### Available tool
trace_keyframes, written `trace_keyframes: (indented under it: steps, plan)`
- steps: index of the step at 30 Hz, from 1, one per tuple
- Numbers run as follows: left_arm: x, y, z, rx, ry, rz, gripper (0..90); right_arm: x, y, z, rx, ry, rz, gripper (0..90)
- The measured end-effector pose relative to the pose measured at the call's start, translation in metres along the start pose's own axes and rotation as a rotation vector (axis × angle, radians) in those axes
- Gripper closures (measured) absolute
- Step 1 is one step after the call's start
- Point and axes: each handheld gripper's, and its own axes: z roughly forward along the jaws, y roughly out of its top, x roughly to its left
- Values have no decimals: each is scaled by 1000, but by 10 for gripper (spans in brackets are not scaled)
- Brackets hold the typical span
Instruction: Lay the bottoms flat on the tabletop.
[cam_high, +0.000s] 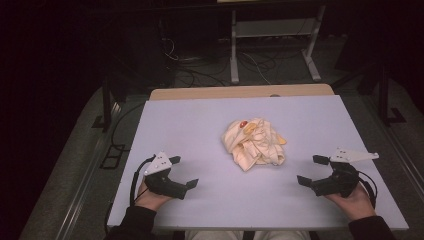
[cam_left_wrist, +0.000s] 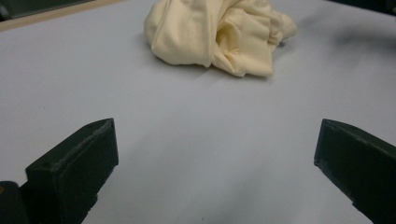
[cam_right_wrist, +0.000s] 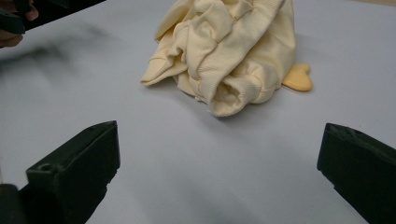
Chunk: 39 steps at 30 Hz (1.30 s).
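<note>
High view first: a crumpled cream garment (cam_high: 254, 143) sits bunched in a heap near the middle of the table (cam_high: 190, 120), with orange and red print showing on top. Both tools rest on the near side of it, the left gripper (cam_high: 184, 171) off to its left and the right gripper (cam_high: 313, 170) off to its right, each well apart from the cloth. Both have their jaws spread wide and nothing between them.

To my eye this is the very start, the reach not yet made. The next move likely calls for each tool to close in on the heap and find a loose hem; from the right gripper view a flap (cam_right_wrist: 156, 74) sticks out low at the heap's left side, an easy first pinch.

Bare tabletop rings the garment on every side, so spreading it has room. The far edge of the table lies closer to the heap than the near edge.
</note>
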Motion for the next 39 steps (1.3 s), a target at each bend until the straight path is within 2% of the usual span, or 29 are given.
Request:
trace_keyframes:
  steps: [2, 9, 21, 39]
  plan:
    - [-1, 0, 1, 8, 4, 12, 0, -1, 0, -1, 0, 1, 7, 0]
    - [0, 4, -1, 2, 10, 9, 0, -4, 2, -2, -2, -12, 15, 0]
    - [-1, 23, 3, 21, 9, 31, 0, -11, 11, -8, -10, -41, 22, 0]
    - [9, 49, 9, 26, 3, 48, 0, -14, 38, -3, -1, -19, -1, 0]
